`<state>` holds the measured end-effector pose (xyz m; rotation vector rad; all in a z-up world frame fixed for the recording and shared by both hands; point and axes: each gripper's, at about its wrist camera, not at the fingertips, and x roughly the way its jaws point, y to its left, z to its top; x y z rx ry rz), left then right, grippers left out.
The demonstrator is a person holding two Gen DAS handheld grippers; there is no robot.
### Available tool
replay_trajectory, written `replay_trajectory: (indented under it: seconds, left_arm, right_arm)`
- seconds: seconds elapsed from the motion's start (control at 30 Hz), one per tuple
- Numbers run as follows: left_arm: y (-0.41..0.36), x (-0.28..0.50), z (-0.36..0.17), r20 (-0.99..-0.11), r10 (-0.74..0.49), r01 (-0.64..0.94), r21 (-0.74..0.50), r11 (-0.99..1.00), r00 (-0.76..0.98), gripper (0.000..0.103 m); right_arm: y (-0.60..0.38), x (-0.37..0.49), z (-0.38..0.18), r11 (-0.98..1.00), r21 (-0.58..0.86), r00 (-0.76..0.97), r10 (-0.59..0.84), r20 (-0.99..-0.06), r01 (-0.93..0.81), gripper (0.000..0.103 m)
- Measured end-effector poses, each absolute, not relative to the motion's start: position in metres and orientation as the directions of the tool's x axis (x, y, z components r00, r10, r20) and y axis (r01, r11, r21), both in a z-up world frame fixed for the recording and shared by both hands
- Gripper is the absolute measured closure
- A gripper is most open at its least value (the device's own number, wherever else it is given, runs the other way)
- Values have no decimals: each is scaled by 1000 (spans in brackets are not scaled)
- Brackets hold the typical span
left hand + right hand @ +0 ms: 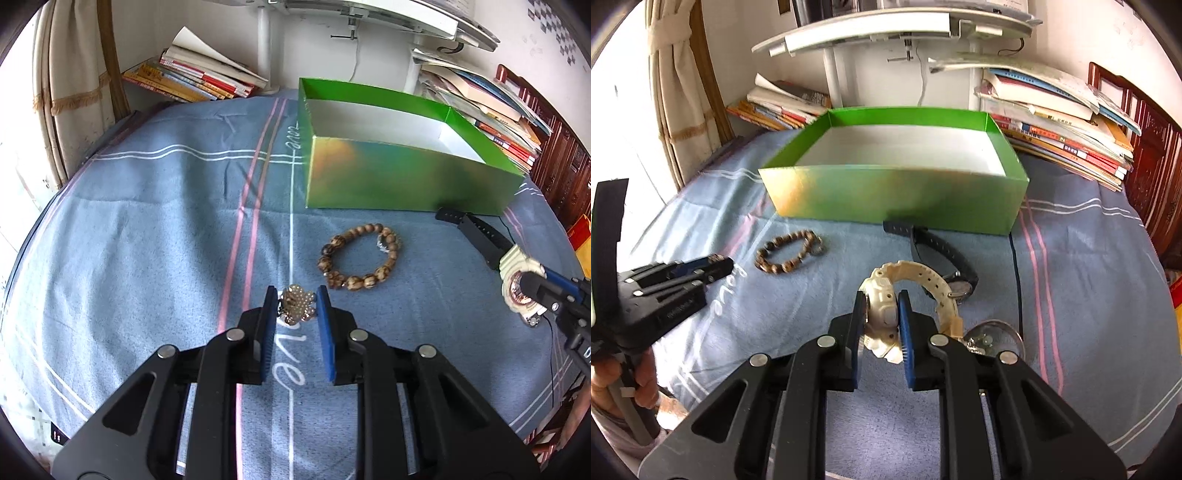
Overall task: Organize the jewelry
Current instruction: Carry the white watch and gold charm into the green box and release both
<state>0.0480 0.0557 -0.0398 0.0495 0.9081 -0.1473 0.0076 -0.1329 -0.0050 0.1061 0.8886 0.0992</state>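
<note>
A sparkly rhinestone flower piece (296,303) sits between the blue pads of my left gripper (297,295), which is shut on it low over the blue cloth (147,229). My right gripper (882,306) is shut on the case of a cream-white watch (884,314), whose strap arches away behind it. The same watch (515,264) shows at the right edge of the left wrist view. A wooden bead bracelet (360,258) lies on the cloth in front of the open green box (406,177). A black watch (942,258) lies by the box's front wall.
The green box (894,195) has a white floor with nothing visible in it. A clear glass piece (993,336) lies right of the right gripper. Book stacks (1063,129) line the back, with a dark wooden frame (1152,166) at right. A hand (613,380) holds the left gripper (716,267).
</note>
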Motion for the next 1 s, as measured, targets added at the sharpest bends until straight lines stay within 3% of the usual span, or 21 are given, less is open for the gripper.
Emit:
replay_trajectory:
  seconds: [0.43,0.6,0.9,0.93,0.97,1.0]
  left_arm:
    - [21,124,44,-680,-170,228,-4,974,713,81]
    - [-2,177,30,-727,-134,230,34,972,674,81]
    - [-16,205,-6,-789,-129,250,32,968,601,81]
    - [-16,206,-6,-791,-128,248,31,968,599,79]
    - [-15,207,-6,-790,-130,244,25,969,599,66]
    - [-14,206,-4,-784,-134,241,21,970,607,51]
  right_arm:
    - [-166,82,74,997,73,773,57,-632,-13,85]
    - [-179,141,43,997,78,709,34,-704,30,85]
    - [-180,166,-6,995,80,627,23,-779,62,85]
    - [-180,166,-6,995,73,631,16,-776,65,83]
    - [-180,164,-3,995,64,646,2,-763,73,80]
    - [-181,161,1,995,60,658,-8,-753,81,66]
